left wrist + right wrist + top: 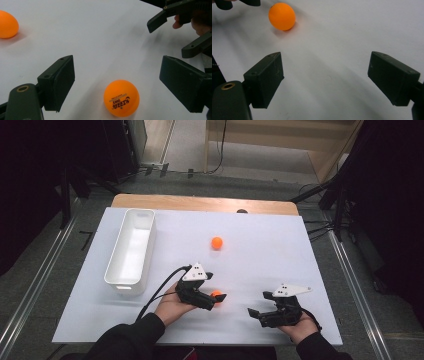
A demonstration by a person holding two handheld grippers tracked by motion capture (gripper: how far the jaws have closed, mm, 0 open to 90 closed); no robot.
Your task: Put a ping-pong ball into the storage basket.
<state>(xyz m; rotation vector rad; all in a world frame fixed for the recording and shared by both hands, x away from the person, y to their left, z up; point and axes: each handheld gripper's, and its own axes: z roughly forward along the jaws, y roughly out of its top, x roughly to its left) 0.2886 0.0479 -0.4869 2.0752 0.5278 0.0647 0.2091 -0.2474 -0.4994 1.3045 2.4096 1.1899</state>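
Observation:
Two orange table-tennis balls lie on the white table sheet (260, 245). The near ball (216, 294) (121, 98) rests on the sheet between the jaws of my left gripper (216, 287) (117, 75), which stands open around it without touching. The far ball (216, 242) (7, 23) lies alone mid-table. My right gripper (259, 303) (325, 72) is open over bare sheet to the right, pointing toward the near ball (282, 16). The right gripper (175, 25) also appears at the top right of the left gripper view.
A long white bin (131, 251) stands along the left side of the sheet, open and with nothing seen inside. The wooden table edge (200, 202) runs along the back. Dark stands and cables surround the table on the floor.

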